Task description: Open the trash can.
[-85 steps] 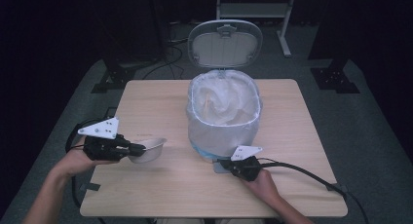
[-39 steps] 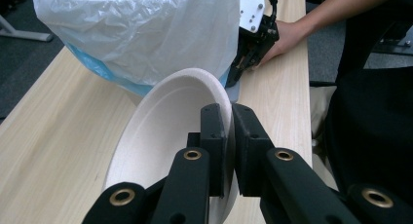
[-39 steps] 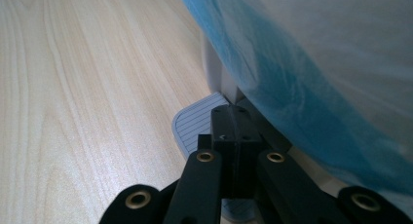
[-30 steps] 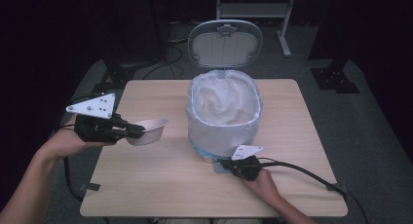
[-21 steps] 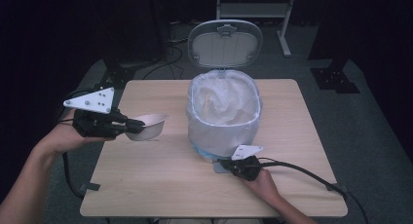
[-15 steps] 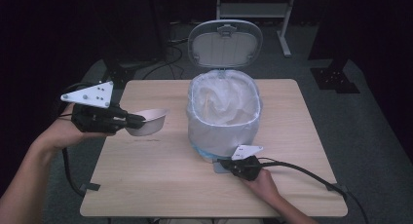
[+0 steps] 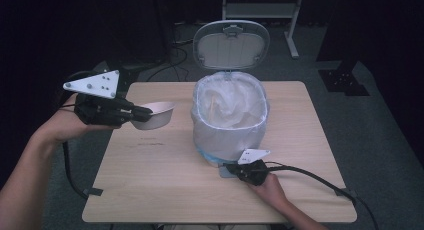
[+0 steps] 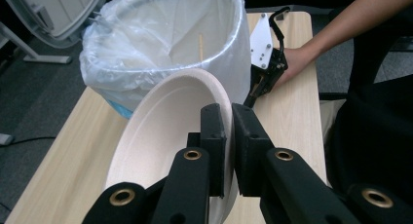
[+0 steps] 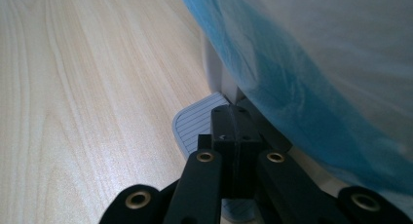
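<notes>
A shallow oval paper bowl (image 8: 165,131), pale beige with a raised rim and an empty inside, held tilted above the left part of the wooden table (image 7: 165,185), just beside the bin (image 7: 230,125) but apart from it. Pinched by its rim between the two pads of the left gripper (image 8: 229,151), one jaw inside, one outside. Near part of the bowl cut off behind those jaws; underside seen in shadow from the high view. Right gripper (image 9: 233,136) pressed together, tip down on the ribbed grey pedal (image 9: 195,121) at the bin's foot. Bin lid (image 7: 231,42) standing open; white liner bag (image 8: 160,34) inside, holding one thin wooden stick (image 8: 200,46); bag's bottom too crumpled to make out.
</notes>
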